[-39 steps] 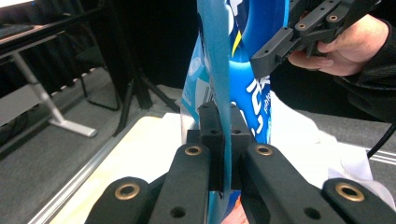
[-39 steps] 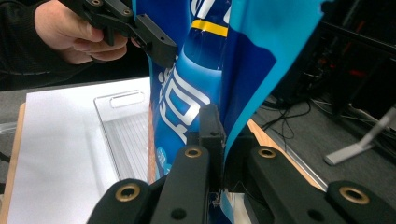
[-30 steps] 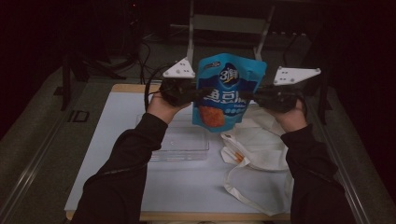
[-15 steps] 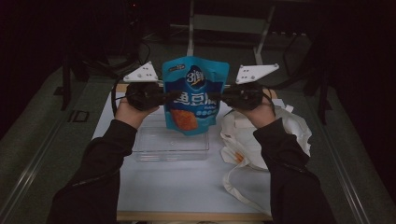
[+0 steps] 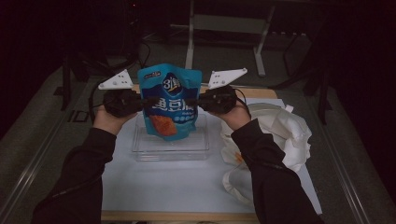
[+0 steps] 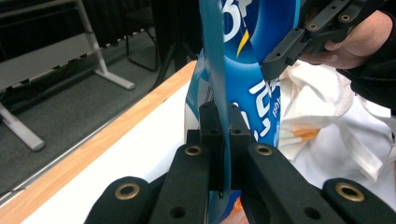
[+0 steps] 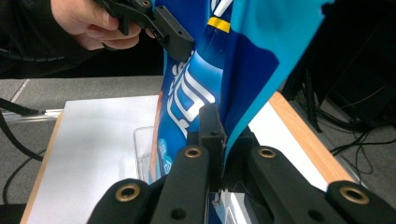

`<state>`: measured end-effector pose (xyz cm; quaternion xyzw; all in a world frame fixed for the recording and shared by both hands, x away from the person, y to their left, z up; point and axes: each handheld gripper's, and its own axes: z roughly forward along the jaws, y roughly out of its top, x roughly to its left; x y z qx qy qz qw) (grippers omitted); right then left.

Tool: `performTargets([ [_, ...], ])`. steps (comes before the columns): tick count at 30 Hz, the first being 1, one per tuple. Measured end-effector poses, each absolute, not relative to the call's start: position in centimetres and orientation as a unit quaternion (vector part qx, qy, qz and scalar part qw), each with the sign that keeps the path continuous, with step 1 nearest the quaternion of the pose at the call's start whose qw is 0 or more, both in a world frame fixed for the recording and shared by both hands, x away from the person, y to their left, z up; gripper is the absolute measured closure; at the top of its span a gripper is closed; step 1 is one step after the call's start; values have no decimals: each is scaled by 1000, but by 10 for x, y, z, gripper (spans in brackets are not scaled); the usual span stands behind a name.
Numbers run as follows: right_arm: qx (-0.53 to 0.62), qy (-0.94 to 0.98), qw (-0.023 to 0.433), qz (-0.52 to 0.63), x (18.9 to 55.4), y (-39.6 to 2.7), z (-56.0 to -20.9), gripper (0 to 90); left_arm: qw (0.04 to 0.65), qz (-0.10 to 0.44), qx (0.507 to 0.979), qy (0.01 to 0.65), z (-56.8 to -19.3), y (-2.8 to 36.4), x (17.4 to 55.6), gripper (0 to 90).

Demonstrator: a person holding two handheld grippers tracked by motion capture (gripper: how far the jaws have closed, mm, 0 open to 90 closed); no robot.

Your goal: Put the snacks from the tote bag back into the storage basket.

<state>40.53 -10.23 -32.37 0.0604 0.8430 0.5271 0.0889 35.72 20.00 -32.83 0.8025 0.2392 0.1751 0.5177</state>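
The blue snack pouch (image 5: pixel 171 102) hangs upright at the centre of the high view, held off the table by its two side edges, with its lower end just above the clear plastic bin (image 5: pixel 170 142). The left gripper (image 5: pixel 140 100) is clenched on the pouch's left edge; in the left gripper view its black jaws pinch the thin seam of the pouch (image 6: pixel 223 116) between them. The right gripper (image 5: pixel 201 100) clamps the opposite edge in the same manner, and the right gripper view shows the pouch (image 7: pixel 233 93) squeezed in its jaws.

The step in hand looks like carrying the pouch to the bin and setting it in. The next move would call for lowering both grippers together, keeping the pouch level and centred so its bottom clears the bin's rim, then letting go on both sides at once.

A white cloth bag (image 5: pixel 275 135) lies crumpled at the right of the frame, just beside the bin on the white mat (image 5: pixel 159 182). It does not block the bin's opening, though the right forearm passes over it.
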Motion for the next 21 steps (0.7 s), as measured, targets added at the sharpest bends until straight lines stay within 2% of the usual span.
performTargets([
  [21, 84, 854, 41, 512, 412, -87, -393, 892, 526, 126, 799, 263, -403, 216, 361, 900],
])
